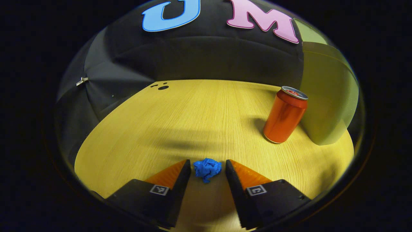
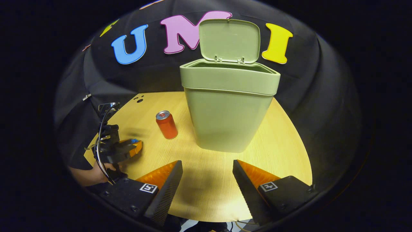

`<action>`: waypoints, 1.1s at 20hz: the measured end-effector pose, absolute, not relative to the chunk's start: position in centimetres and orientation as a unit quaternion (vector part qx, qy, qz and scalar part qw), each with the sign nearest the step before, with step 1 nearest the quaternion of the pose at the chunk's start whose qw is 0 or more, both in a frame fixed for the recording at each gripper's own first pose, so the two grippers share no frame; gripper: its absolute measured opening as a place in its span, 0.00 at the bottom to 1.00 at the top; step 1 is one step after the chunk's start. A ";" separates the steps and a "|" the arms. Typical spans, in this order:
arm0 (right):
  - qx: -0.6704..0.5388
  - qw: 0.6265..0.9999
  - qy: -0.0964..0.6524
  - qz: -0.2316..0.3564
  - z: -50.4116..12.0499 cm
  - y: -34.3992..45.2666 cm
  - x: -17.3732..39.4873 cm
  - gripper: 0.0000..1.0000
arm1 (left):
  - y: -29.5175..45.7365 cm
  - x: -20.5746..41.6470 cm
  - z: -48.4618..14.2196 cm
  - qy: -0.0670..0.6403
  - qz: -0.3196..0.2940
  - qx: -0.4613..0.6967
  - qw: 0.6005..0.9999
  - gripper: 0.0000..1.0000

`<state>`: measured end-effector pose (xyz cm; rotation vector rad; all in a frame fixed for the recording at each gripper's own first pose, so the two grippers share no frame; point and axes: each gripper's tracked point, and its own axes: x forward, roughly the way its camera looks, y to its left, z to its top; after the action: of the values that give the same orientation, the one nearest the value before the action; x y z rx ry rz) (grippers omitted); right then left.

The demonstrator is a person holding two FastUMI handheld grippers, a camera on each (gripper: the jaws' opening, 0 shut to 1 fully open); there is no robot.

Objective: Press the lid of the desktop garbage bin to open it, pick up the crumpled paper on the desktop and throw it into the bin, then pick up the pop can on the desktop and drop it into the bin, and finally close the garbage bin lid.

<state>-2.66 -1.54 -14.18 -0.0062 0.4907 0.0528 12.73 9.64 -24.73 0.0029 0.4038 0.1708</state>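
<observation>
My left gripper [image 1: 207,166] sits wide around the paper ball [image 1: 207,169] to pinch it, my right gripper [image 2: 207,167] waits wide before the open bin [image 2: 229,106]

one bin [image 2: 230,109], one pop can [image 2: 166,124], one crumpled paper [image 1: 207,169], two tools.

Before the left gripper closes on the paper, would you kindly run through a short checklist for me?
1. Bin lid open: ok, it stands upright.
2. Paper between the left gripper fingers: ok, fingers on both sides.
3. Left gripper open: ok, gaps show on each side of the paper.
4. Can away from the grasp: ok, upright beside the bin.
5. Right gripper out of the way: ok, open, holding nothing.
6. Bin has room inside: cannot tell.
</observation>
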 end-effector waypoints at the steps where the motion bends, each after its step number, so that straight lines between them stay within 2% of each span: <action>1: -0.002 0.970 0.242 0.025 -14.1 -1.6 -2.6 0.99 | 9.9 12.7 -24.8 0.198 0.086 0.002 0.976 0.71; 2: 0.001 0.970 0.242 0.023 -14.1 -1.6 -2.5 0.99 | 9.9 12.6 -24.8 0.197 0.085 0.001 0.977 0.54; 4: 0.006 0.970 0.244 0.020 -14.3 -1.4 -2.7 0.99 | 9.9 12.6 -24.9 0.196 0.082 0.003 0.977 0.43; 7: -0.002 0.970 0.242 0.017 -14.6 -0.7 -3.3 0.99 | 9.9 12.5 -24.9 0.194 0.077 0.008 0.978 0.43; 8: -0.006 0.971 0.239 0.014 -14.7 -0.4 -3.5 0.99 | 9.9 12.5 -24.9 0.194 0.074 0.011 0.978 0.36; 12: 0.010 0.973 0.229 -0.003 -15.0 1.2 -4.4 0.98 | 9.8 12.4 -24.3 0.198 0.056 0.018 0.978 0.33; 13: 0.016 0.974 0.227 -0.006 -15.1 1.7 -4.7 0.99 | 9.7 12.3 -23.6 0.195 0.049 0.020 0.979 0.27; 15: 0.020 0.974 0.226 -0.010 -15.3 2.7 -5.2 0.99 | 9.8 12.0 -22.1 0.182 0.036 0.023 0.982 0.29; 16: 0.020 0.974 0.226 -0.009 -15.5 3.1 -5.4 0.99 | 10.0 11.8 -21.3 0.177 0.033 0.024 0.983 0.26; 17: 0.021 0.974 0.226 -0.008 -15.5 3.4 -5.7 0.99 | 10.3 11.4 -20.6 0.172 0.031 0.024 0.984 0.29; 22: 0.021 0.974 0.226 -0.006 -15.6 3.6 -6.6 0.99 | 10.3 9.5 -15.4 0.140 0.021 0.038 0.989 0.29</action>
<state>-6.61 3.63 -15.60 0.0427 0.4551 -0.0128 9.49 10.35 -15.37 0.0769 0.2806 0.0416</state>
